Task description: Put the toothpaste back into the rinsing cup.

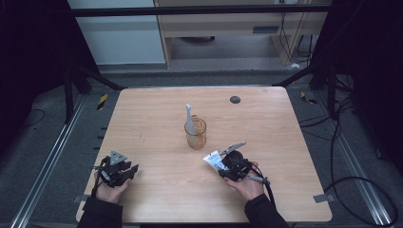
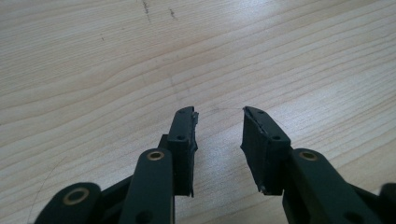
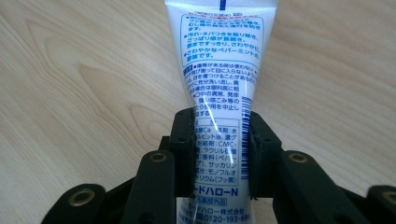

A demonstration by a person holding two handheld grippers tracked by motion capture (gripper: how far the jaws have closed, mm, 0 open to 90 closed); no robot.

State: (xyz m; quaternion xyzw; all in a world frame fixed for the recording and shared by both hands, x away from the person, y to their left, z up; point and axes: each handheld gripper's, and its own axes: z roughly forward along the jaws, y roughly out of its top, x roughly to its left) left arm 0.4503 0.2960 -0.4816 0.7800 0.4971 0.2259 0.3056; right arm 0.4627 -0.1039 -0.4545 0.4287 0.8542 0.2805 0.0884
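**Right jaws clamped on the toothpaste tube, left jaws idle and apart**

I hold one gripper in each hand at the near edge of the wooden worktop (image 1: 157,118), both forearms coming in low from my side.

My right gripper (image 1: 227,161) sits right of centre, angled up and to the left toward the glass cup (image 1: 196,134). My right hand (image 1: 247,183) wraps its body from behind with the wrist low on the wood. Its jaws are pressed against both sides of the white toothpaste tube (image 3: 219,93), gripping it along the lower, narrower part; the wider crimped end points away from me. In the high view the tube (image 1: 212,159) lies low over the worktop, just in front of the jaws and near the cup, not touching it.

My left gripper (image 2: 219,135) rests near the left front corner, well apart from the tube. My left hand (image 1: 111,190) cups it from below, the gripper pointing to the right. Its jaws stand partly apart, with bare wood between them.

A white toothbrush (image 1: 189,118) stands tilted in the cup.
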